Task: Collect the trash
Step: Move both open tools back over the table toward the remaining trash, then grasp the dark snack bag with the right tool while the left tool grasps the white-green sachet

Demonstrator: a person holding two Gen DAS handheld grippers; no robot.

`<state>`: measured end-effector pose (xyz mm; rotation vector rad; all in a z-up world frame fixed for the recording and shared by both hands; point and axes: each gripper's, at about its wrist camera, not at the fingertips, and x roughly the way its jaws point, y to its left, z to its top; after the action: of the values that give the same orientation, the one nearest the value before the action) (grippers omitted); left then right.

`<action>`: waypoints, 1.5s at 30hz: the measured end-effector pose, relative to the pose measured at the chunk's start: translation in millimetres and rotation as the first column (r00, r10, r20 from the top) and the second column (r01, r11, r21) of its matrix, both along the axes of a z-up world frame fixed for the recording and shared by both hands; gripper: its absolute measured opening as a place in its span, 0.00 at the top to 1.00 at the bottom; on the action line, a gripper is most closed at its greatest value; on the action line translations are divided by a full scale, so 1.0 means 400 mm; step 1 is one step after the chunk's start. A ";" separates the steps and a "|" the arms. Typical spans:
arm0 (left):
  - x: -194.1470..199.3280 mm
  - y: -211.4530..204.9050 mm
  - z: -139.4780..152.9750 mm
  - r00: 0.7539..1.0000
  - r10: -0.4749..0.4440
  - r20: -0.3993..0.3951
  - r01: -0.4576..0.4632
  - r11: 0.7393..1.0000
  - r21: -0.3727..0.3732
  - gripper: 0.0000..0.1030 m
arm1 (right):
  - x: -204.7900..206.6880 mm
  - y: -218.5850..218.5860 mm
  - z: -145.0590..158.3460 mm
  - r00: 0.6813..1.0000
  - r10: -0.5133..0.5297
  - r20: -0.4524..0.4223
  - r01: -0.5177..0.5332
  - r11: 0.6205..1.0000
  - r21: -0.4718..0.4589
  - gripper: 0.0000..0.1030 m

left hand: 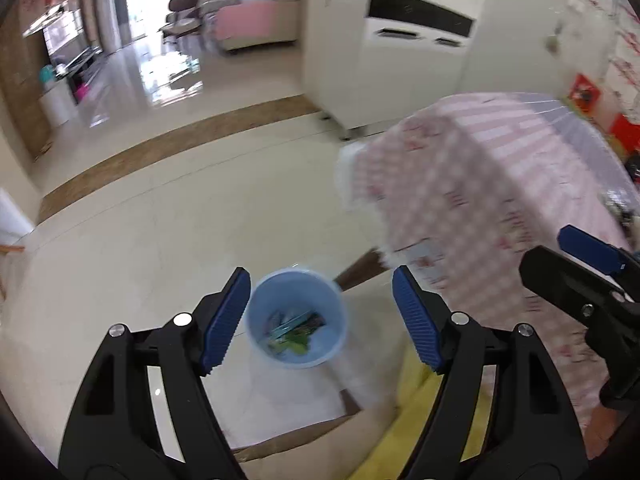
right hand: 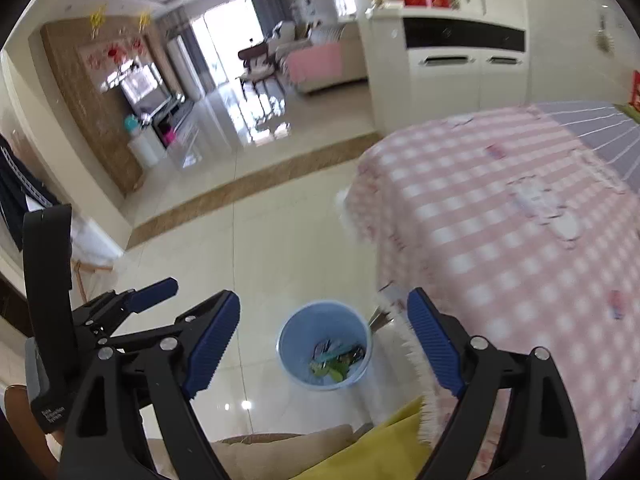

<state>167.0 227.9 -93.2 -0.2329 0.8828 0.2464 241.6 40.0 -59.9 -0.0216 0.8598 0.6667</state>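
**A:** What sits at the centre of both wrist views?

**B:** A round pale blue plastic bin stands upright on the glossy cream tiled floor. Inside the bin lies a small heap of crumpled wrappers, green and teal among darker scraps.

**A:** And the tools?

**B:** The left gripper hangs above the bin, its ribbed blue fingers spread wide with nothing between them. The right gripper hangs above the bin too, fingers equally spread and bare.

**A:** What surrounds the bin?

**B:** Just right of the bin, a table draped in a pink and white checked cloth rises, its fringed edge hanging near the rim. Nearer than the bin, a yellow cushion shows. Far beyond the bin stands a white cabinet with a black band.
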 end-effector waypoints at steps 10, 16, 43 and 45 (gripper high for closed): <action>0.067 -0.210 0.096 0.972 -0.217 0.089 0.215 0.976 0.030 0.29 | 0.020 -0.265 0.071 0.969 -0.244 0.040 0.241 0.968 0.071 0.18; 0.139 -0.353 0.128 0.933 -0.346 0.100 0.344 0.938 0.039 0.26 | 0.079 -0.466 0.053 0.897 -0.443 -0.007 0.442 0.895 0.061 0.18; 0.402 -0.753 0.121 0.786 -0.619 -0.008 0.619 0.786 0.007 0.22 | 0.344 -0.858 -0.051 0.680 -0.696 -0.228 0.712 0.702 -0.020 0.38; 0.410 -0.762 0.123 0.781 -0.624 -0.012 0.624 0.781 0.021 0.21 | 0.358 -0.853 -0.057 0.697 -0.684 -0.215 0.695 0.718 -0.031 0.65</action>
<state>331.0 -77.1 -44.0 0.0951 0.9149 -0.3690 385.0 -301.1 -82.5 0.4194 0.9705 -0.0346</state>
